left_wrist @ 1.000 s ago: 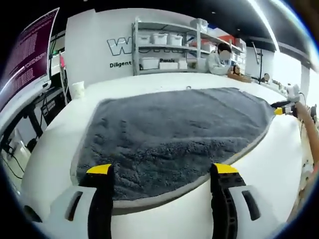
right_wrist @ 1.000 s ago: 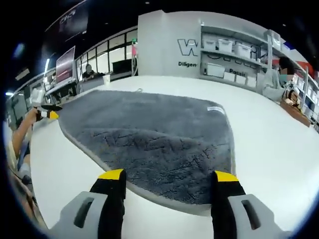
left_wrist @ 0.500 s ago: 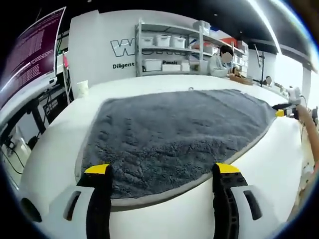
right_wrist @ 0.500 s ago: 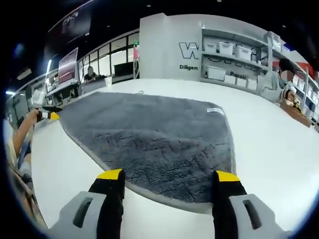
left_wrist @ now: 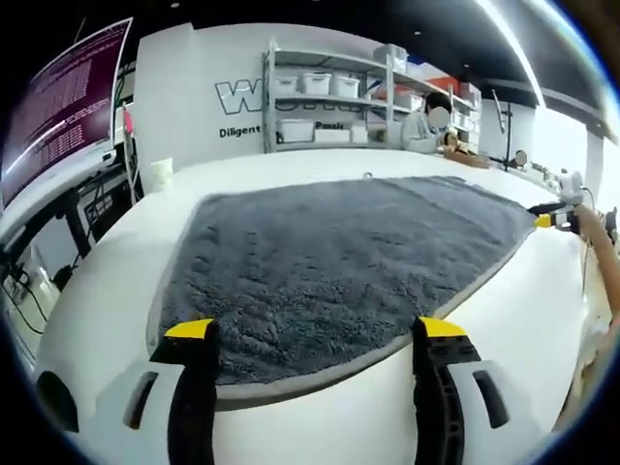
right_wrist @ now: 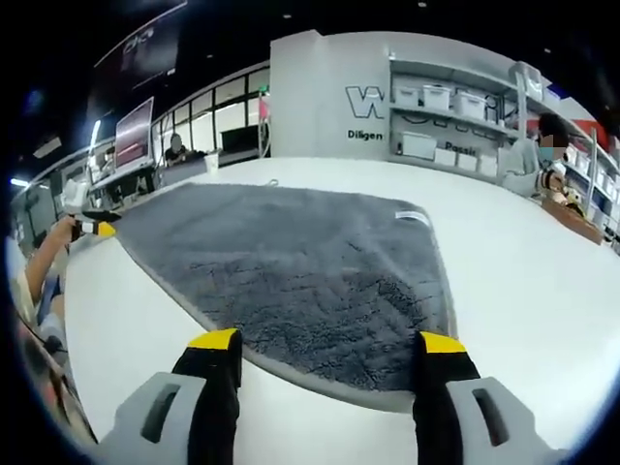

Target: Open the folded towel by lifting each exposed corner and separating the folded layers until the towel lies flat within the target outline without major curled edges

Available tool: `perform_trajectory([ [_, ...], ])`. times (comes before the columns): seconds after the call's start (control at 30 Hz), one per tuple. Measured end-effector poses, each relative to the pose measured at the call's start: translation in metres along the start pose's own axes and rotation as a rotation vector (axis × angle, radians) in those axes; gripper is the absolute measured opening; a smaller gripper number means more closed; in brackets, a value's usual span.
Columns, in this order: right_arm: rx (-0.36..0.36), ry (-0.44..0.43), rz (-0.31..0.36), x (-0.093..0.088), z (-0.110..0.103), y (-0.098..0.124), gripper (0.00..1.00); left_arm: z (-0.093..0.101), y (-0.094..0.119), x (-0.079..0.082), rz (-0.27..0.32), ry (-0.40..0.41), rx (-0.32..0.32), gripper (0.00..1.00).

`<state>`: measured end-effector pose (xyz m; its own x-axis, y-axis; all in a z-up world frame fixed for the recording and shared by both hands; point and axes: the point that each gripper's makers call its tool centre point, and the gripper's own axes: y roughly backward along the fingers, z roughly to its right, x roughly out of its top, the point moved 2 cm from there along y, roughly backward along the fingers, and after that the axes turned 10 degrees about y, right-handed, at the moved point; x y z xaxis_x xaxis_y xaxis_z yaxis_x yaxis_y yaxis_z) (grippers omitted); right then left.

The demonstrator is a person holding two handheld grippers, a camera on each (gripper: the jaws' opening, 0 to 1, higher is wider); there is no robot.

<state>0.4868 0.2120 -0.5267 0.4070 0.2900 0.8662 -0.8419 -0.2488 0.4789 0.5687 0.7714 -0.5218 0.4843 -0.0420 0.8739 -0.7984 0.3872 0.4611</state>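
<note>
table [left_wrist: 107, 281]: broad white top that carries everything; bare white shows along its near edge in both views.
towel [left_wrist: 329, 262]: grey, deep pile, paler bound hem. spread wide over the middle of the table, one near corner under each gripper. no stacked layers that i can make out, and the hem looks flat where it shows. no target outline can be made out on the table.
towel label [right_wrist: 411, 215]: small white tag on the right-hand hem in the right gripper view, lying flat.
left gripper [left_wrist: 315, 327]: jaws spread wide and empty, yellow tips either side of the near corner, at or just above the hem; whether they touch it i cannot tell.
right gripper [right_wrist: 327, 341]: jaws likewise wide apart, gripping nothing, tips straddling the other near corner. it also appears at the far right of the left gripper view [left_wrist: 552, 217], at the towel's corner.
handling, as judged: soft, limp and light, not fragile; the pile should drag on the table, so it wants lifting more than sliding. it folds wherever unsupported.
where to grip, as judged: the bound hem at a corner, pinched shallow so only one layer comes up.
progress, as judged: unfolding looks done or nearly so.
</note>
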Motion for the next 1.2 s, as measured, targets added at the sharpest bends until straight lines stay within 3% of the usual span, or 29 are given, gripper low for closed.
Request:
perform_trajectory([
  [0.93,0.023,0.009,0.007,-0.010,-0.003,0.018,0.69,0.006,0.030,-0.017,-0.013,-0.013,-0.021,0.74],
  [1.2,0.025,0.010,0.009,-0.013,-0.004,0.024,0.69,0.002,0.039,-0.016,0.021,0.072,-0.035,0.66],
])
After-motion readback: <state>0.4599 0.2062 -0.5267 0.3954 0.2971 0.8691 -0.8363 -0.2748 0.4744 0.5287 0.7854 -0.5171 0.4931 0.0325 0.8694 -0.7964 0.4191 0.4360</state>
